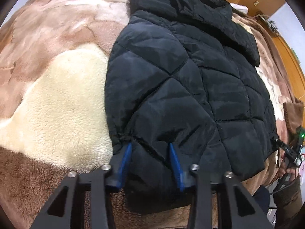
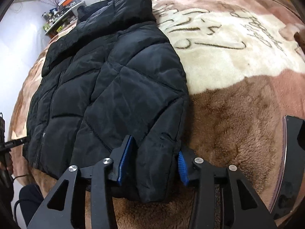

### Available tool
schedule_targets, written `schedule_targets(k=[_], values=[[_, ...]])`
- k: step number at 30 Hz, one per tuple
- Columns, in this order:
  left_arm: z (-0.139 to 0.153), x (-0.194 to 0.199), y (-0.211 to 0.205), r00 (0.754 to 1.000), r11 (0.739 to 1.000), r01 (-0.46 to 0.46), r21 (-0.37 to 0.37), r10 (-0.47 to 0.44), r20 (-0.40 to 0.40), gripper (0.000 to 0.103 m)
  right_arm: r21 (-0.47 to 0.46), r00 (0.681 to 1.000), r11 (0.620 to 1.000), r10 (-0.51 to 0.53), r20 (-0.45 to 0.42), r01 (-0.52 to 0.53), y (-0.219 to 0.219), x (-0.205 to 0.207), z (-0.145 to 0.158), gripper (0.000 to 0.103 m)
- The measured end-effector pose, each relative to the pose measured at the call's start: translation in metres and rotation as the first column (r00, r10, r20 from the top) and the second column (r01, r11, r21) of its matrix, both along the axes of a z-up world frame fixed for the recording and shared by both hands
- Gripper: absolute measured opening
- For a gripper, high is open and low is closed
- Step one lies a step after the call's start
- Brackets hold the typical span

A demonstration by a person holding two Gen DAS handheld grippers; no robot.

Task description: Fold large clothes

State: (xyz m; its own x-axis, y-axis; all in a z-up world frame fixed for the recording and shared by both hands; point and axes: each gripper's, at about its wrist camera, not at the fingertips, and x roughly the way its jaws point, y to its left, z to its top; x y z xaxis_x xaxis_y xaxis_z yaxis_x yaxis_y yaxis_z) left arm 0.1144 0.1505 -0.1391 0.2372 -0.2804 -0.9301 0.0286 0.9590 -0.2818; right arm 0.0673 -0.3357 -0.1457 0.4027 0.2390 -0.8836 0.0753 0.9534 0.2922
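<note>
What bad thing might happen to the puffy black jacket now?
The black quilted jacket is slippery and thick, so its hem might slide out of the left gripper or right gripper. Each gripper pinches just a small bunch of hem, so lifting may make the jacket sag and fold crookedly on the fleece blanket.

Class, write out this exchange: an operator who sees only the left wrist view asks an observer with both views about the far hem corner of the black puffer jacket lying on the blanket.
Operator: I can barely see the far hem corner. Where do the right tongs sit?
Observer: They straddle that corner of the black puffer jacket, with a blue pad pressing the fabric on each side.
Operator: What lies on the bed beyond that edge?
Observer: Dark cursive lettering runs across the cream part of the blanket, right beside the jacket.
</note>
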Motion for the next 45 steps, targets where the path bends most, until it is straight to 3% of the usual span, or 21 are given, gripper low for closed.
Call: schedule_targets(k=[5,11,13,14,16,18,19,20,22,29,38,42,43,45], values=[[0.005,-0.005,0.008,1.000,0.999,-0.020,-0.025,0.020,0.021,0.029,0.002,1.000,1.000,0.006,-0.002,-0.006,0.000,0.002,0.001,0.039],[0.011,-0.008,0.005,0.999,0.999,0.016,-0.035,-0.015,0.051,0.028,-0.002,1.000,1.000,0.016,0.009,-0.016,0.001,0.000,0.003,0.034],[0.006,-0.007,0.009,1.000,0.999,0.006,-0.048,-0.005,0.025,0.031,0.002,1.000,1.000,0.014,0.006,-0.014,0.000,0.000,0.001,0.034],[0.005,-0.005,0.010,1.000,0.998,0.000,-0.060,0.001,0.019,0.040,0.003,1.000,1.000,0.013,0.005,-0.013,0.000,0.000,0.001,0.034],[0.000,0.000,0.007,1.000,0.996,-0.012,-0.083,0.013,0.003,0.048,0.004,1.000,1.000,0.012,0.001,-0.012,0.000,0.001,0.000,0.034],[-0.003,0.004,0.001,1.000,0.998,-0.010,-0.067,0.009,-0.009,0.049,0.011,1.000,1.000,0.006,-0.002,-0.006,-0.001,0.001,-0.001,0.034],[-0.003,0.004,-0.002,1.000,0.999,-0.003,-0.049,0.002,-0.007,0.044,0.015,1.000,1.000,0.005,-0.001,-0.005,-0.002,0.000,0.000,0.033],[-0.001,0.003,-0.008,1.000,1.000,0.025,-0.008,-0.025,0.001,0.029,0.017,1.000,1.000,0.008,0.005,-0.008,-0.002,-0.001,0.001,0.028],[0.007,-0.003,-0.018,0.996,0.995,0.080,0.057,-0.082,0.039,0.019,0.025,1.000,1.000,0.013,0.021,-0.014,-0.001,-0.004,0.005,0.023],[0.040,-0.027,-0.016,0.985,0.990,0.132,0.058,-0.138,0.099,0.014,0.011,0.999,1.000,0.023,0.047,-0.024,0.001,-0.024,0.025,0.017],[0.050,-0.071,-0.009,0.978,0.979,0.199,0.041,-0.201,0.058,0.015,0.026,0.998,0.998,0.053,0.015,-0.053,-0.005,-0.072,0.042,0.017],[0.048,-0.072,-0.002,0.978,0.979,0.202,0.029,-0.203,0.043,0.015,0.035,0.998,0.998,0.055,-0.003,-0.055,-0.007,-0.079,0.042,0.018],[0.046,-0.069,0.001,0.980,0.981,0.193,0.022,-0.193,0.040,0.019,0.033,0.998,0.998,0.061,-0.008,-0.061,-0.007,-0.079,0.042,0.019],[0.049,-0.061,0.013,0.988,0.988,0.154,-0.024,-0.153,0.038,0.022,0.018,0.998,0.998,0.055,-0.015,-0.055,-0.010,-0.072,0.042,0.032]])
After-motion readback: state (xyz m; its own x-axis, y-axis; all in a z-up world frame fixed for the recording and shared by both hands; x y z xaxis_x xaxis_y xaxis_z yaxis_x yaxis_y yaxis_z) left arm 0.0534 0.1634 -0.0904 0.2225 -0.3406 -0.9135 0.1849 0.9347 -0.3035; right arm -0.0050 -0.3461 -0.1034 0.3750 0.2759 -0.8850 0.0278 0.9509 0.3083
